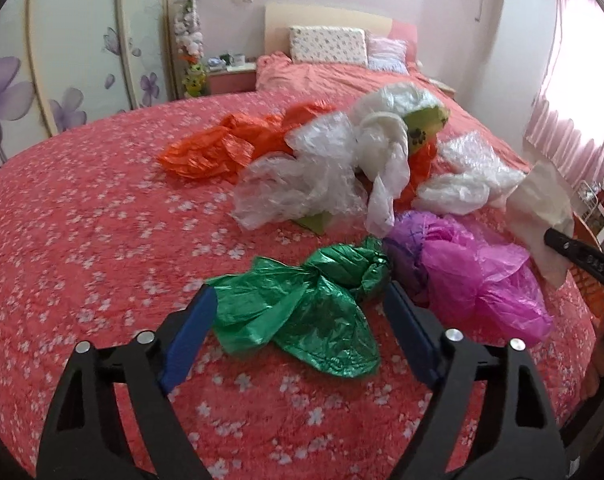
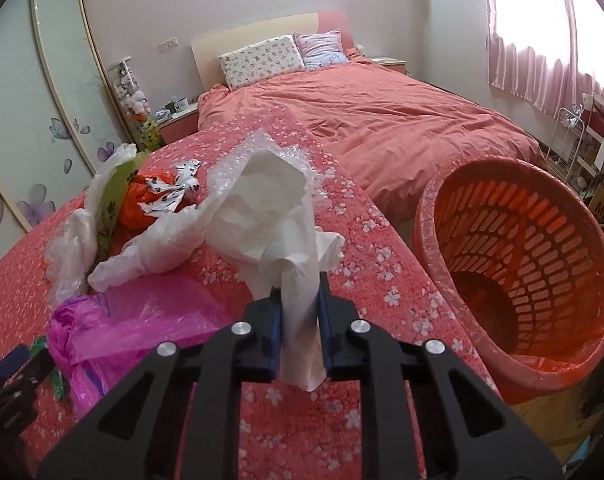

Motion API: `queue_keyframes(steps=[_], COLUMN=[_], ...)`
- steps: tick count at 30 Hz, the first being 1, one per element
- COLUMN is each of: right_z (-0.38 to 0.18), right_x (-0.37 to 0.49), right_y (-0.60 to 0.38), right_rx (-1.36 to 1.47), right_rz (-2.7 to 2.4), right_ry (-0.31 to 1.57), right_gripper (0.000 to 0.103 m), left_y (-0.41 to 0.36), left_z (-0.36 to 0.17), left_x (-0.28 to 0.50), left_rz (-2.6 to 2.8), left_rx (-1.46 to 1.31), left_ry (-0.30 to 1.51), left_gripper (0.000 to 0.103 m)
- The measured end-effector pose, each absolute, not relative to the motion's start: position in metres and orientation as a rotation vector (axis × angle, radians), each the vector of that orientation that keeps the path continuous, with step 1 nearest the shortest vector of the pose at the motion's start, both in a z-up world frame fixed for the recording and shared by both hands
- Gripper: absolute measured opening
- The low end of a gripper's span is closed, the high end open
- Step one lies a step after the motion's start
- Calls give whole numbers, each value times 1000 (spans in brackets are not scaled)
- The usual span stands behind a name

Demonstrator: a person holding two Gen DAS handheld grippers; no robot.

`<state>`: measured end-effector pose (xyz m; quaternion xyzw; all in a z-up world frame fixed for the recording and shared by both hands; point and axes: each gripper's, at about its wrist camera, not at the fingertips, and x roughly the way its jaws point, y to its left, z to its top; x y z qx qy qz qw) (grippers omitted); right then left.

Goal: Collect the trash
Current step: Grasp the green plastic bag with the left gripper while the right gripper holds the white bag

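Two tongs in play, so we have two pickups running at once. Right tongs (image 2: 298, 292) are clenched on a crumpled white plastic bag (image 2: 270, 216), lifted clear of the bed's pink floral quilt (image 2: 381, 264). Left tongs (image 1: 302, 300) stand released, jaws wide, straddling a crumpled green plastic bag (image 1: 302, 308) that lies flat on the quilt; pads not pressing it.

The round orange slatted basket with a clear liner (image 2: 441, 208) sits just beside the bed, to the right of the held bag, looks empty.

We judge: early in the collection. Still on the quilt: a magenta plastic bag (image 1: 481, 280), an orange plastic bag (image 1: 222, 148), clear bubble wrap (image 1: 302, 176).

Next: swing right over the basket's mouth and release; close left on the green bag, pinching a bunched fold, since thin film slips.
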<state>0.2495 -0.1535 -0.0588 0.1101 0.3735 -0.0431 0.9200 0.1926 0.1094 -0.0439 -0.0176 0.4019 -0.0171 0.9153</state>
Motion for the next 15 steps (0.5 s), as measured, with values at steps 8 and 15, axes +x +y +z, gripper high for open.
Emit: queue_keyframes(steps=[8,15], right_z=[-53,-48], right_x=[243,234], right_y=[-154,-158], right_rx=[228,223], right_rz=[-82,-85], right_ry=[748,737], right_gripper=[16,16], left_y=[95,101], left_z=[-56,-52], left_x=[207,199], left_rz=[-73,-99], left_rx=[8,-6], left_ry=[877,858], left_gripper=[64,19])
